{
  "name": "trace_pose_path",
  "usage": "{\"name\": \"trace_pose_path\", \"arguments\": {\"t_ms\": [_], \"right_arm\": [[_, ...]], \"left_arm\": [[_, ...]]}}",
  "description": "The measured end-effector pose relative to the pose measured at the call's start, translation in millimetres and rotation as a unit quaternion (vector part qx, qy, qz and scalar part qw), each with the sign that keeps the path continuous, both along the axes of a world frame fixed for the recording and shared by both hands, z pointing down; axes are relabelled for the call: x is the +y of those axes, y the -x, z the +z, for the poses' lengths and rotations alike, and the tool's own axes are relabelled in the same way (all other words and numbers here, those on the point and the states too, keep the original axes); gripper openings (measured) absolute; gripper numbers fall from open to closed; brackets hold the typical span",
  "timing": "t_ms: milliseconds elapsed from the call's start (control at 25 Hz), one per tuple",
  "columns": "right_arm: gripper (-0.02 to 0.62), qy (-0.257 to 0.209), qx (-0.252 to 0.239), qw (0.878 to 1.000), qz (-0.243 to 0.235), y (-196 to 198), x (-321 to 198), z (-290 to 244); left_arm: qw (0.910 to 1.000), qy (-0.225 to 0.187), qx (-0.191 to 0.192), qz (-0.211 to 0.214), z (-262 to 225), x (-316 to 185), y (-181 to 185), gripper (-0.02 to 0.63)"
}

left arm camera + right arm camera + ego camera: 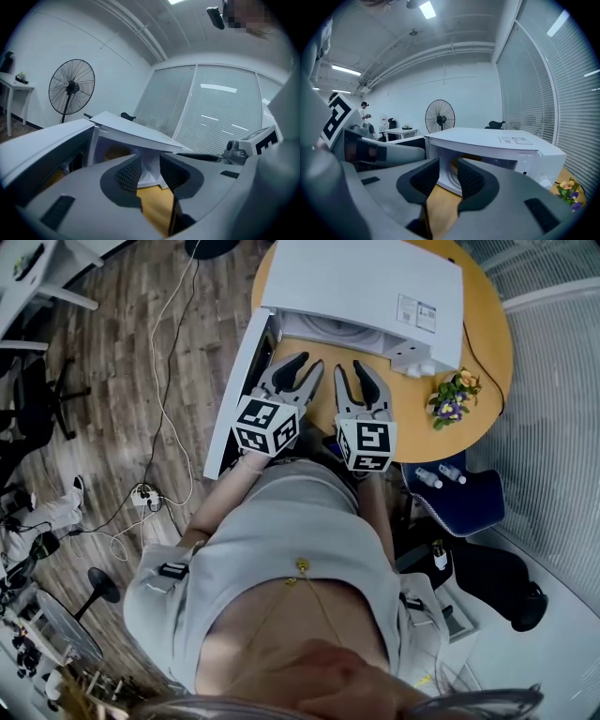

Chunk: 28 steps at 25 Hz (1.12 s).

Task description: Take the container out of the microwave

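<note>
Holding my left tool (304,366) and right tool (352,366) open and empty at the open microwave (367,282) so I can reach inside.

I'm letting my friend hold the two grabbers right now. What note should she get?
Left gripper: open, empty, pointing at the microwave's opening.
Right gripper: open, empty, right beside it.
Microwave: on the round table, with its door swung open on the left.
Container: can't be clearly made out inside from these views.
Done: the door is open.
Left: reach in, grip the container and bring it out.
</note>
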State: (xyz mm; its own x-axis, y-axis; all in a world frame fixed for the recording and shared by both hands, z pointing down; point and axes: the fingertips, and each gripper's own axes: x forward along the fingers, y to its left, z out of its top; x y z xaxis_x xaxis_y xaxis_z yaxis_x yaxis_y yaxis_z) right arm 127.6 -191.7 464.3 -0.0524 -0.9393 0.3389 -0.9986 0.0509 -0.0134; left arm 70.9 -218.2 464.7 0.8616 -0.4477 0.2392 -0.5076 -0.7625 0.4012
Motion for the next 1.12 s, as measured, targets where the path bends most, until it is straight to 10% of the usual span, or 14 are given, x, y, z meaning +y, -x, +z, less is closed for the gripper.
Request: {"name": "trace_pose_path", "arguments": {"t_ms": [1120], "right_arm": [[0.129, 0.048, 0.01, 0.998, -0.04, -2.0, -58.9, 46.3]], "left_arm": [[0.9998, -0.002, -0.019, 0.004, 21.0, -24.3, -2.7, 0.126]]}}
